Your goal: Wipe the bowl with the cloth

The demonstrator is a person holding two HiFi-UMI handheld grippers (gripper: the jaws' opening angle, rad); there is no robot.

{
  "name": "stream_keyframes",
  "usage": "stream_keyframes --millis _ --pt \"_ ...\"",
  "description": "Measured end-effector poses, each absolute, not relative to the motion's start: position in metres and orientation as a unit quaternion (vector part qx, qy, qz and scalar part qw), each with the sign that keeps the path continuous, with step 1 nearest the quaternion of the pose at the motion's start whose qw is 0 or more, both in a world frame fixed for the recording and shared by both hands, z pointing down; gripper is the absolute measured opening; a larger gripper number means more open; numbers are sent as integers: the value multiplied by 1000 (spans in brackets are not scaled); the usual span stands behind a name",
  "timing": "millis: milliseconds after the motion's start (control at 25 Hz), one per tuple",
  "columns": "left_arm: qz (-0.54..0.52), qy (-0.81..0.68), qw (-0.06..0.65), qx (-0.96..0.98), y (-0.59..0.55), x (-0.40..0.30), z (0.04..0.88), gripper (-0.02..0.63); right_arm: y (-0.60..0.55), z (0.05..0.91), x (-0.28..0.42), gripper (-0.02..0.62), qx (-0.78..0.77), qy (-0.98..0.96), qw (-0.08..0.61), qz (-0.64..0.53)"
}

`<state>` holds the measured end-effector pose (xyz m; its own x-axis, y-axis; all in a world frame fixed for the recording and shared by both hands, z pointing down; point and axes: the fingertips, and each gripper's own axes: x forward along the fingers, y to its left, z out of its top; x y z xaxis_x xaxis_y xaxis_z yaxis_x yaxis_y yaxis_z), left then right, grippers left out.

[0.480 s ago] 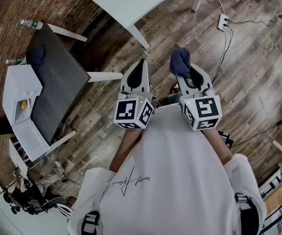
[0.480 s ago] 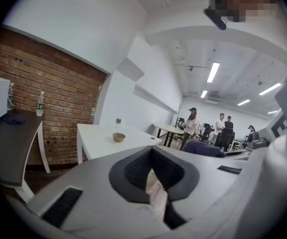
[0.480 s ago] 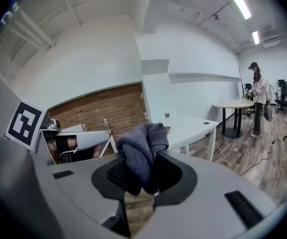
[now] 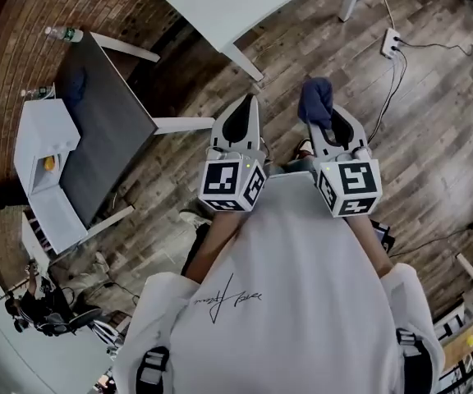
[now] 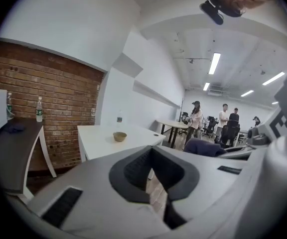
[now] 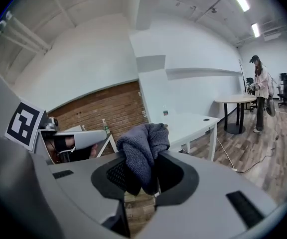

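Right tongs (image 6: 141,183): mine, clamped on the blue-grey cloth (image 6: 143,148). Left tongs (image 5: 153,176): mine, closed and empty. Bowl (image 5: 119,136): on the white worktop (image 5: 96,141) ahead.

Cursive script (image 4: 220,300) running across white shirt (image 4: 302,286), upside down, possibly signature logo; not reading legibly. Square black-and-white markers showing on left gripper (image 4: 245,105), right gripper (image 4: 327,121): patterns, no letters. Bottle (image 4: 62,33) label blurring.

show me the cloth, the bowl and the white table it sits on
cloth (image 6: 142,153), right gripper view, on the middle of the bunched fabric
bowl (image 5: 119,136), left gripper view, on its outer wall
white table (image 5: 96,137), left gripper view, on the bare top left of the bowl
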<state>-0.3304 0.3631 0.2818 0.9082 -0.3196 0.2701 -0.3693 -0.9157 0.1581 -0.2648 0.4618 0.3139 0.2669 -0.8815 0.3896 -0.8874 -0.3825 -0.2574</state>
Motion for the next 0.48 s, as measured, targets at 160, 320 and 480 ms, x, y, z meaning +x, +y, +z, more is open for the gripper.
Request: stream_keyframes --millis 160,320,480 --pt "141 -176 106 968 357 -328 289 2 455 316 -259 98 787 -562 3 255" --pt "154 -167 109 968 353 -316 297 5 452 330 -248 98 796 -543 58 263" --pt "152 -136 114 972 358 -295 303 3 446 341 -240 98 785 -550 71 277"
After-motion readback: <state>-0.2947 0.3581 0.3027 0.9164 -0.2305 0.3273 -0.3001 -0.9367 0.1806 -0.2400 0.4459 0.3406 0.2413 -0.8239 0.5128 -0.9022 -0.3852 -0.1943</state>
